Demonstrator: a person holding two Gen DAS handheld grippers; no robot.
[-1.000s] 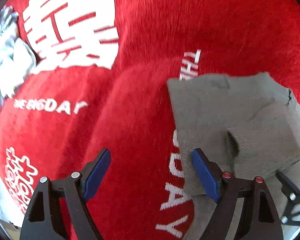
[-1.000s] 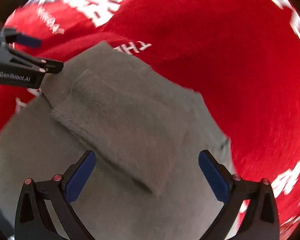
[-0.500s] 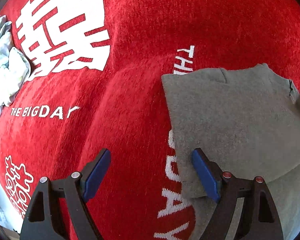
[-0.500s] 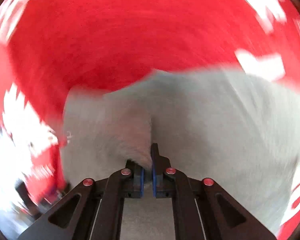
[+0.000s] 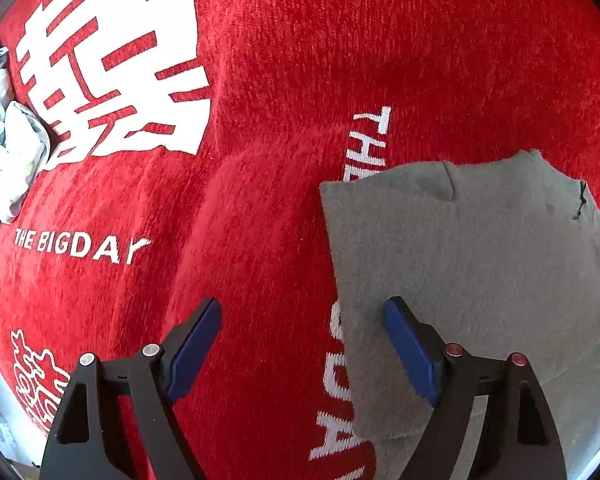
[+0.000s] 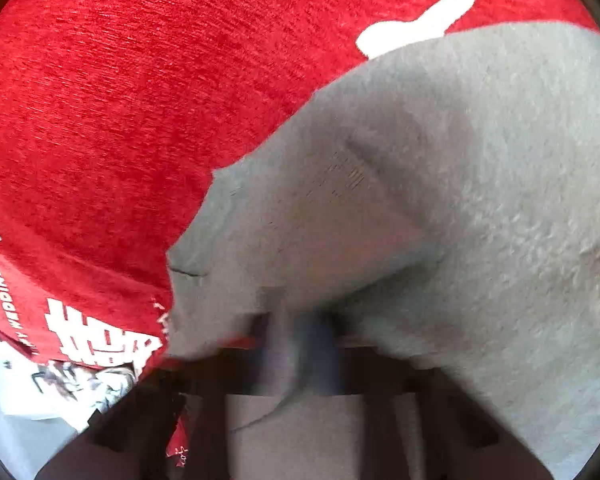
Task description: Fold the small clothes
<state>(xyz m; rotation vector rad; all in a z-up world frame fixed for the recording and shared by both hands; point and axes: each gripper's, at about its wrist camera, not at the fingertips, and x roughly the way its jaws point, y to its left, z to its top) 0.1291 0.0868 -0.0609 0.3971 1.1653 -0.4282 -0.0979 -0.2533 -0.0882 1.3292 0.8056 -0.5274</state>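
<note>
A small grey knit garment (image 5: 472, 264) lies on a red cloth with white lettering (image 5: 260, 80). In the left wrist view it is at the right, folded flat with its left edge straight. My left gripper (image 5: 302, 344) is open and empty, hovering over that left edge; its right finger is above the grey fabric. In the right wrist view the garment (image 6: 440, 180) fills the right half, lifted and bunched. My right gripper (image 6: 300, 340) is blurred, with the jaws close together and grey fabric pinched between them.
A crumpled white and pale garment (image 5: 4, 152) lies at the far left edge of the red cloth. The cloth's edge and a pale surface with printed paper (image 6: 60, 380) show at the lower left of the right wrist view.
My right gripper closed on the grey garment and swung round, pulling fabric with it. The folded sleeve seen a second ago is gone from the left wrist view. My left gripper stayed open, nearly still.
</note>
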